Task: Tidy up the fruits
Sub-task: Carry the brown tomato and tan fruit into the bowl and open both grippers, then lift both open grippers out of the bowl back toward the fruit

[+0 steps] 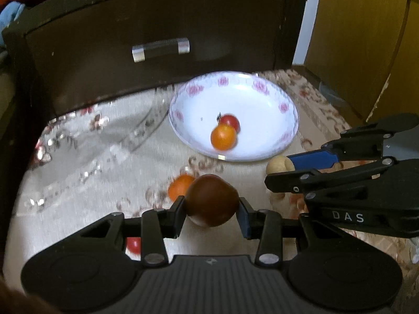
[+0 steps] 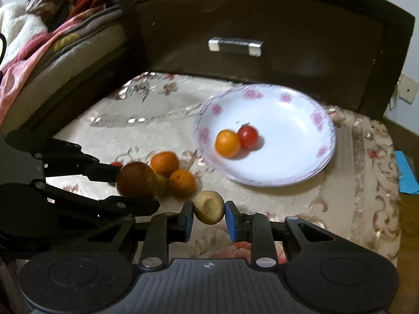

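Note:
My left gripper is shut on a dark brown-red round fruit, lifted off the cloth. That same fruit shows at the left of the right wrist view. My right gripper is shut on a small tan fruit, which shows again as the tan fruit at the right of the left wrist view. The white floral plate holds an orange and a small red tomato. Two oranges lie on the cloth beside a partly hidden yellowish fruit.
A dark wooden drawer front with a metal handle stands right behind the plate. A small red tomato lies on the patterned cloth under my left gripper. Bedding is piled at the far left.

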`<action>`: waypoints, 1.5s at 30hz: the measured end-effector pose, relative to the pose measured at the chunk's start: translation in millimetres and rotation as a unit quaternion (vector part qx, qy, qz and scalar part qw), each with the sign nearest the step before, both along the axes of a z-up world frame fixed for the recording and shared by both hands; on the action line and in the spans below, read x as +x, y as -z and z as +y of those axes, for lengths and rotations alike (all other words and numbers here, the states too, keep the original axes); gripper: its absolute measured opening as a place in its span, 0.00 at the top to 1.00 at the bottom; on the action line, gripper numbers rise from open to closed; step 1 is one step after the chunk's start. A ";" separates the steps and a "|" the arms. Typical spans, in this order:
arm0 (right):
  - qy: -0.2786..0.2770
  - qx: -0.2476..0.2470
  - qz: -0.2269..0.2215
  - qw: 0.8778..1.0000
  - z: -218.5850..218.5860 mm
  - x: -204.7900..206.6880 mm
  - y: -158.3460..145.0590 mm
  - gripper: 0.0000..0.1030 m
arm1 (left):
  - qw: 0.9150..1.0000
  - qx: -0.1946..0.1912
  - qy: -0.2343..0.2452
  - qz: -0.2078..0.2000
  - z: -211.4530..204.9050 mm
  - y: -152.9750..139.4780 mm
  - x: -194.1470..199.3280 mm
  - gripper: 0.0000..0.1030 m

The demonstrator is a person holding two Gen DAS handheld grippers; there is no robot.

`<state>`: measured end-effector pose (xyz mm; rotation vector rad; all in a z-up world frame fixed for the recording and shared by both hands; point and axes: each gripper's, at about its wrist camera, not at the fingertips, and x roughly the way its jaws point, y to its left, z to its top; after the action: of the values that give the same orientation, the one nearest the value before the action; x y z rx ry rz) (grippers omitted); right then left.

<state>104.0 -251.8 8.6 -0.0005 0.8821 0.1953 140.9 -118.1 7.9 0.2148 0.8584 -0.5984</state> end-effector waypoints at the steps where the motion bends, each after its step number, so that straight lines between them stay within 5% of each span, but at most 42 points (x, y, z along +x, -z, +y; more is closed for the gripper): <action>1: 0.003 0.000 -0.004 1.000 -1.7 1.7 -2.0 0.80 | 1.000 0.000 -0.001 -0.005 -2.1 -2.4 2.9 0.53; 19: 0.074 0.016 -0.025 0.997 -36.8 42.4 -3.5 0.79 | 0.999 -0.002 0.001 -0.032 -38.0 -2.8 55.7 0.53; 45: 0.083 0.021 -0.019 0.996 -47.5 55.4 9.3 0.77 | 0.999 -0.020 0.002 -0.029 -47.5 5.9 78.1 0.52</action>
<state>159.4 -299.4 -0.7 0.1079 0.8355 0.0576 219.1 -165.5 2.0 0.1962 0.7890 -0.6106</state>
